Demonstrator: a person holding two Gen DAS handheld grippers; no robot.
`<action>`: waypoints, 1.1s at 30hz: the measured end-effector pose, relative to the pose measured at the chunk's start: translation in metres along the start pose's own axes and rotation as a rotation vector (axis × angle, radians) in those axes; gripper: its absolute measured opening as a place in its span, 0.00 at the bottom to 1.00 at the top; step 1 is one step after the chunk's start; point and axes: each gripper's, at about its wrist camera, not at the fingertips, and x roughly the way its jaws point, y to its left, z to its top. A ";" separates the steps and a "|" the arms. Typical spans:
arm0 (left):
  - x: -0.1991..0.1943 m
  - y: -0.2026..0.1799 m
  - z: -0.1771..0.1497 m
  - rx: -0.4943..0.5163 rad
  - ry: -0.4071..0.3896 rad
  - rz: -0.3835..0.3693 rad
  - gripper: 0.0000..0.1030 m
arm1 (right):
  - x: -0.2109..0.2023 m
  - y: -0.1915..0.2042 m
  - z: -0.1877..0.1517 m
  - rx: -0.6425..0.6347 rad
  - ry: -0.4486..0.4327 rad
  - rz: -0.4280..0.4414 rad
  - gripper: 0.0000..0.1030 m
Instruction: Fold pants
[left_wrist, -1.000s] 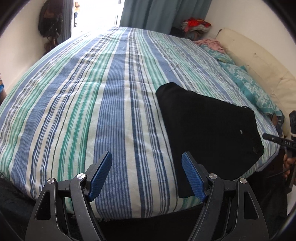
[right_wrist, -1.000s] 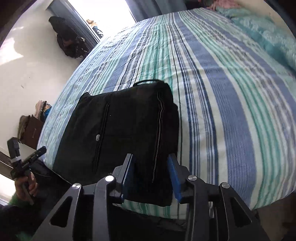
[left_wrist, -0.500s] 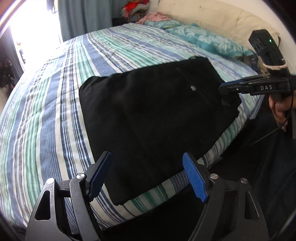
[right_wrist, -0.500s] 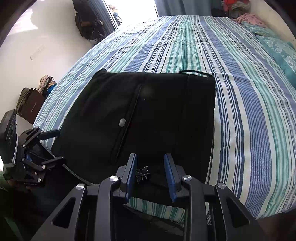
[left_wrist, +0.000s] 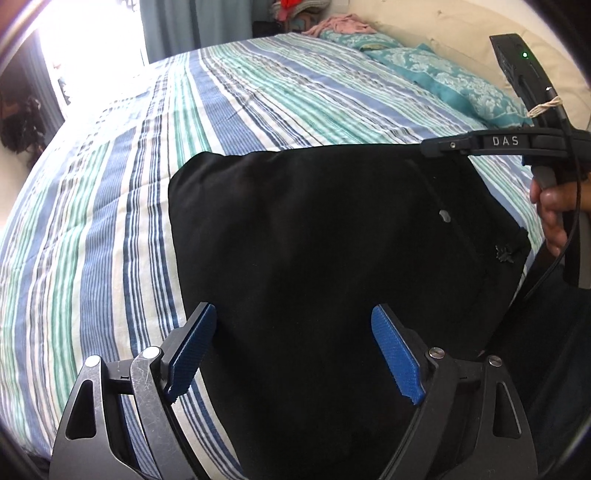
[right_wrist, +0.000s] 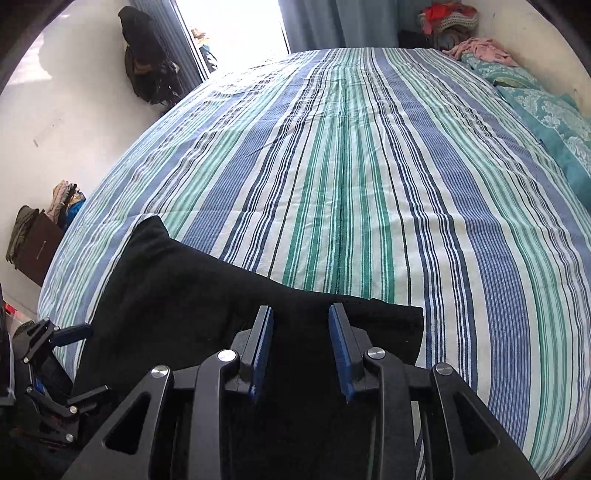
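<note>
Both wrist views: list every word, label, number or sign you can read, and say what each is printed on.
"DAS": white capitals on the black body of the right gripper, read in the left wrist view.
Black folded pants: a small pale mark on the cloth, too small to read.
Striped blue, green and white bedspread: no text.
Left gripper: no text.
Right wrist view: nothing readable.
</note>
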 end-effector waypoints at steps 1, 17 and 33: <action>-0.006 0.002 -0.001 -0.012 -0.008 -0.008 0.85 | -0.009 0.000 -0.001 0.009 -0.015 -0.014 0.31; -0.014 0.023 -0.031 -0.204 0.040 0.059 0.90 | -0.066 0.047 -0.135 0.055 0.042 -0.059 0.42; -0.018 0.038 -0.031 -0.218 0.030 0.132 0.90 | -0.092 0.050 -0.151 0.167 -0.089 -0.126 0.68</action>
